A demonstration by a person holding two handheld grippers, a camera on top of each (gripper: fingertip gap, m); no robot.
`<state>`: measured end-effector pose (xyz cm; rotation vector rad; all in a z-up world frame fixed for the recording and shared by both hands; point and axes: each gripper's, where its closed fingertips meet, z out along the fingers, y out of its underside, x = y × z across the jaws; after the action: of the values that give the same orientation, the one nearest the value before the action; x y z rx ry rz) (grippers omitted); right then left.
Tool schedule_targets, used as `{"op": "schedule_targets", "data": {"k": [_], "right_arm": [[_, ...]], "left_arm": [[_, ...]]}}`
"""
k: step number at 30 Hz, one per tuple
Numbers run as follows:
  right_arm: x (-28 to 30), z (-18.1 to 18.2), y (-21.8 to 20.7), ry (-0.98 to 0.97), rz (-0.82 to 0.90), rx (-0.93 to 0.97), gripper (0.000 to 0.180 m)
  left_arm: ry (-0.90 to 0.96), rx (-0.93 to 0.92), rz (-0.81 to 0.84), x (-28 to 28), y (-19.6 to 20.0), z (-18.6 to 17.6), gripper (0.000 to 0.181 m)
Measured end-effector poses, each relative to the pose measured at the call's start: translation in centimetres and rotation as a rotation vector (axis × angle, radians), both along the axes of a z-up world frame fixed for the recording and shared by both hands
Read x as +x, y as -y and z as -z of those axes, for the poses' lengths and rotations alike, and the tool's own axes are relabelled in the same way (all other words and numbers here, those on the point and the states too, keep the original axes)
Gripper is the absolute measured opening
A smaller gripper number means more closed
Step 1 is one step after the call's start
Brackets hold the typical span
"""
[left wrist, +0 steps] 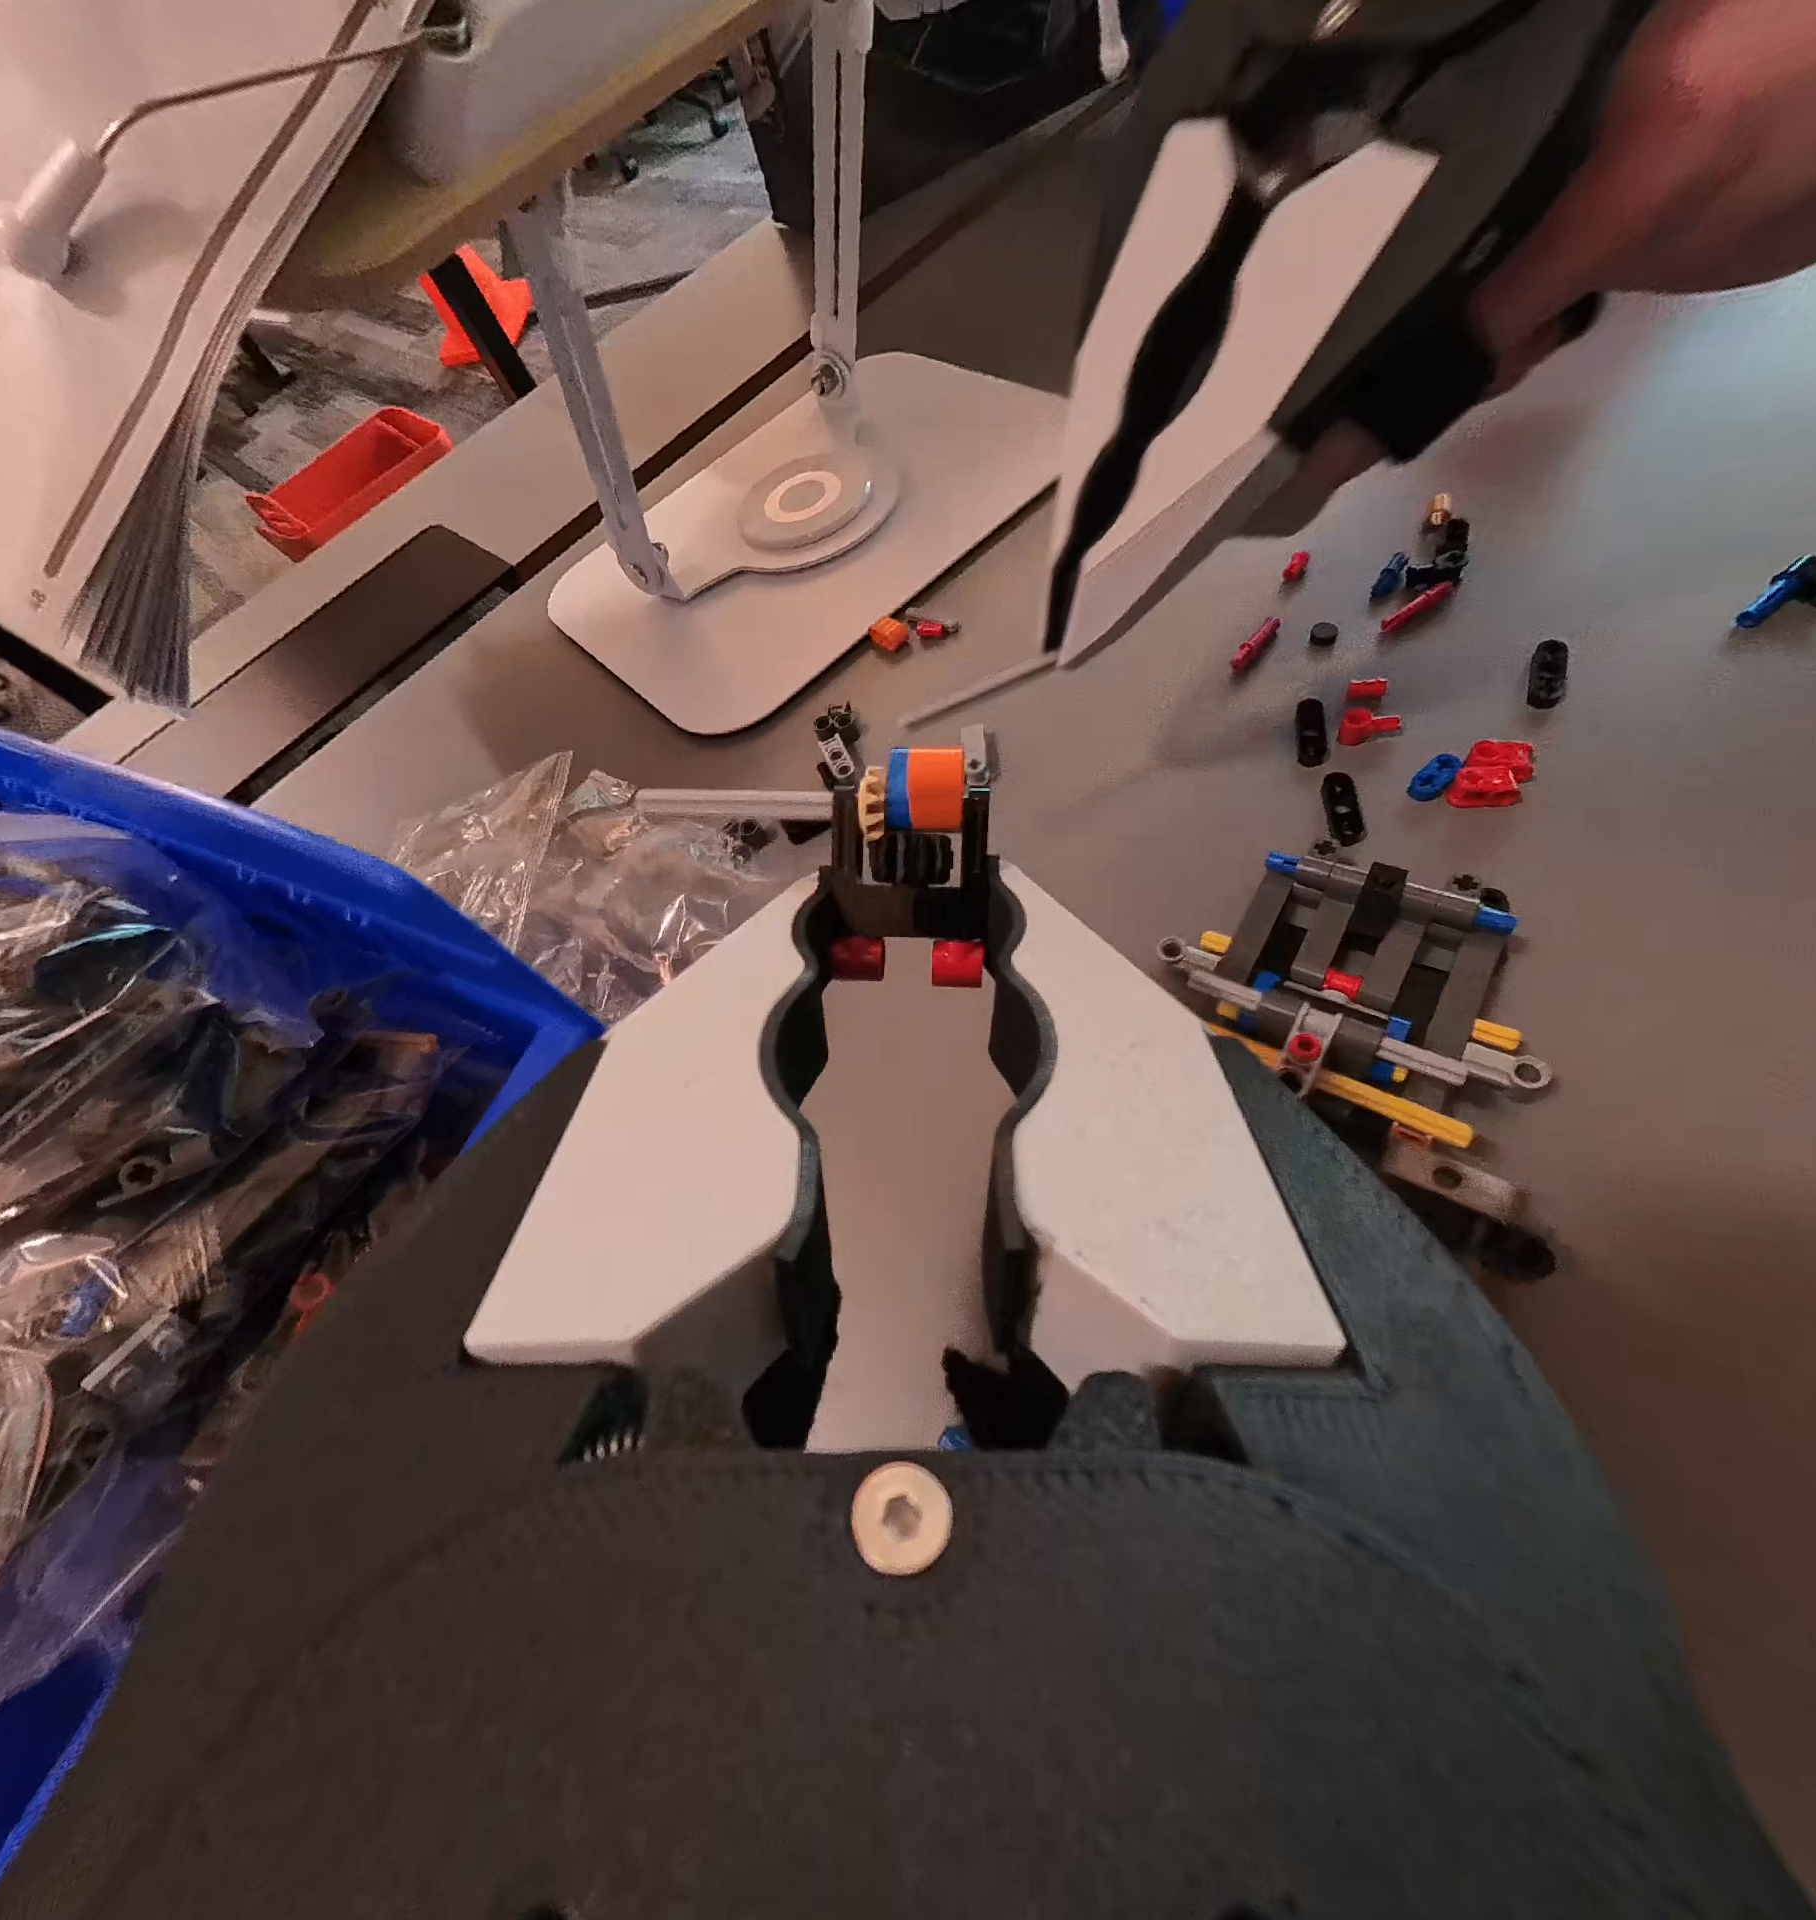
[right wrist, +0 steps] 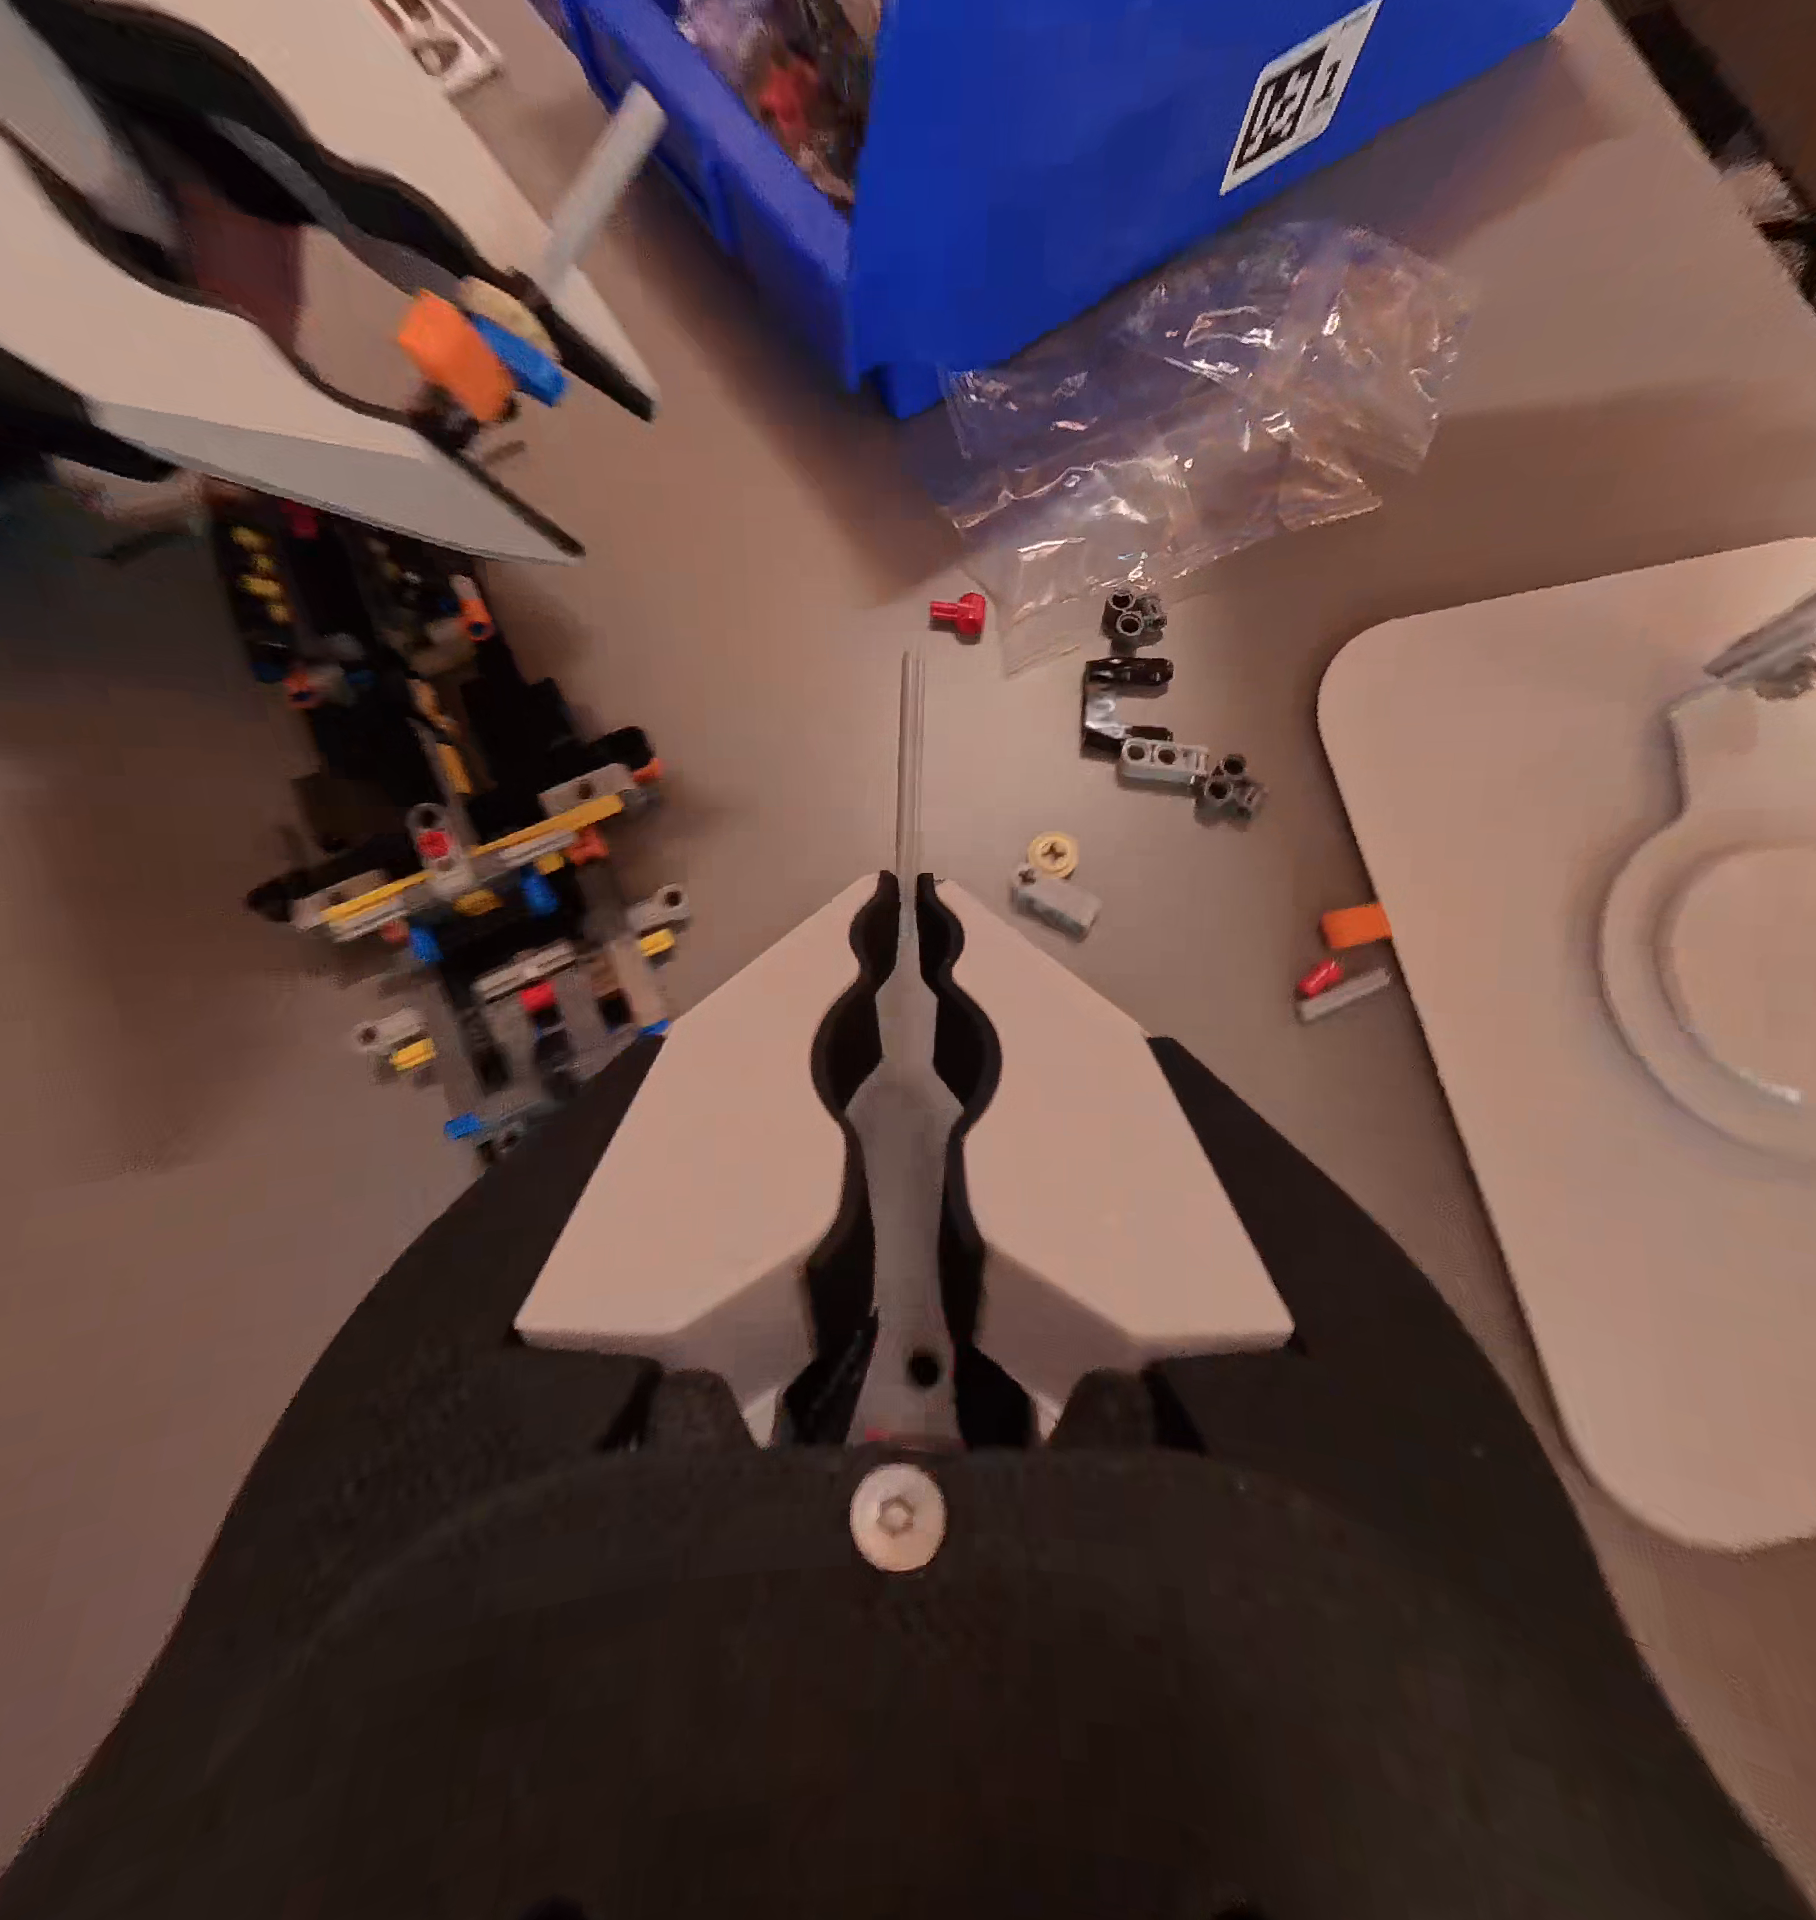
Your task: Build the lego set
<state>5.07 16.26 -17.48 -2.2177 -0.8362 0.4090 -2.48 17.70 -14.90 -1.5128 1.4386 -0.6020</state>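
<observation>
My left gripper is shut on a small lego assembly. The assembly is a black frame with an orange and blue drum, a tan gear and two red pins, and a grey axle sticks out of its left side. The pads press on the black frame. My right gripper is shut on a thin grey axle that points forward from its fingertips. In the left wrist view the right gripper hangs above and to the right of the assembly, its axle pointing toward it. The right wrist view shows the left gripper with the assembly.
A larger grey, black and yellow build lies on the table. Loose red, blue and black parts are scattered around. A blue bin of bagged parts, clear bags and a white lamp base stand nearby. Left tips to right tips: about 9 cm.
</observation>
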Motion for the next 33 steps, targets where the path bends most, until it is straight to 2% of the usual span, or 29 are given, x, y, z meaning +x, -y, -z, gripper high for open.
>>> {"op": "schedule_targets", "data": {"k": [6, 11, 16, 20, 22, 27, 33], "right_arm": [[0.5, -1.9, 7.1, -0.076, 0.076, 0.011, 0.0], [1.0, 0.0, 13.2, -0.067, 0.163, -0.033, 0.0], [1.5, 3.4, 17.8, 0.097, 0.19, -0.104, 0.0], [1.4, 4.6, 18.8, 0.144, 0.196, -0.105, 0.001], [1.3, 4.7, 18.8, 0.145, 0.199, -0.106, 0.01], [0.3, 5.2, 18.0, 0.138, 0.17, -0.124, 0.014], [-0.3, 5.7, 17.3, 0.12, 0.173, -0.142, 0.002]], "left_arm": [[-0.005, 0.034, 0.024, 1.7, 2.1, -0.5, 0.026], [-0.015, 0.053, 0.066, 3.7, 4.2, -0.5, 0.025], [-0.032, 0.065, 0.111, 5.3, 6.3, -0.1, 0.025], [-0.045, 0.073, 0.128, 6.2, 7.4, 0.3, 0.025], [-0.054, 0.079, 0.129, 6.4, 7.6, 0.6, 0.025], [-0.068, 0.082, 0.134, 6.5, 7.9, 1.0, 0.025], [-0.063, 0.076, 0.141, 6.6, 7.9, 1.2, 0.025]]}}
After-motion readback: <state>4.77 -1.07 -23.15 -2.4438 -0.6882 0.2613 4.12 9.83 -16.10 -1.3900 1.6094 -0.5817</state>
